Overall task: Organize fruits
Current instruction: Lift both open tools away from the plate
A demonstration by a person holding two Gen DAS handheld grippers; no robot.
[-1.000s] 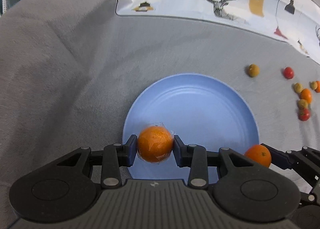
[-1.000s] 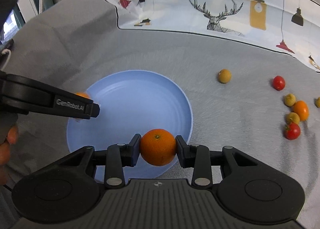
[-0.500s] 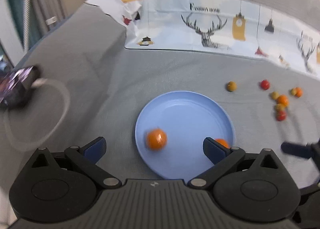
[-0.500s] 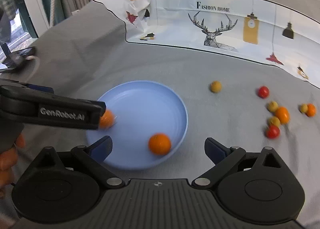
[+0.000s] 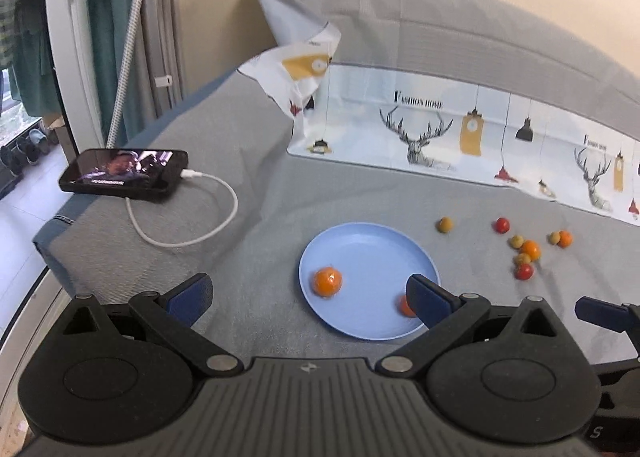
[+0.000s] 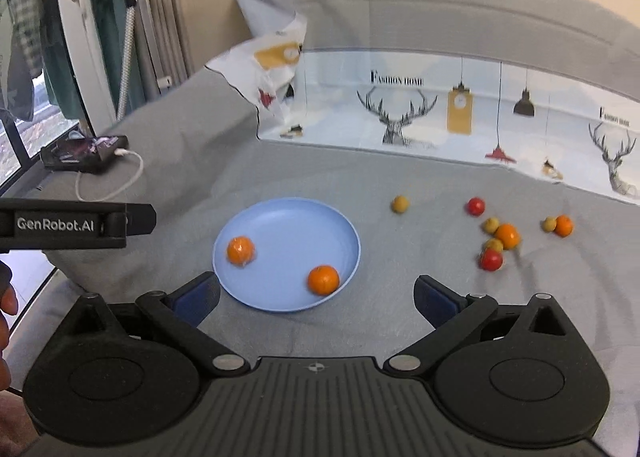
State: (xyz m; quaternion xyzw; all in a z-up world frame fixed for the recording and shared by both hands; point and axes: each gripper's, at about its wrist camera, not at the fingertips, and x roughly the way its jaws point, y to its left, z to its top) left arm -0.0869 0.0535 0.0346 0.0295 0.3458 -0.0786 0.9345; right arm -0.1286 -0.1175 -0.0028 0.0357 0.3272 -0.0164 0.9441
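Note:
A blue plate lies on the grey cover with two oranges in it. A plastic-wrapped orange sits at its left; a bare orange rests near the front rim. My left gripper is open and empty, raised well back from the plate. My right gripper is also raised; its jaws are opening, with nothing between them. Several small fruits lie loose to the right: a red tomato, a yellow fruit and a small orange.
A phone with a white cable lies at the cover's left edge, where the surface drops off. A printed cloth runs along the back. A hand shows at the left border.
Both grippers opened and let go of their oranges, which now lie in the plate. Both pulled back and up, so the plate looks smaller and farther.

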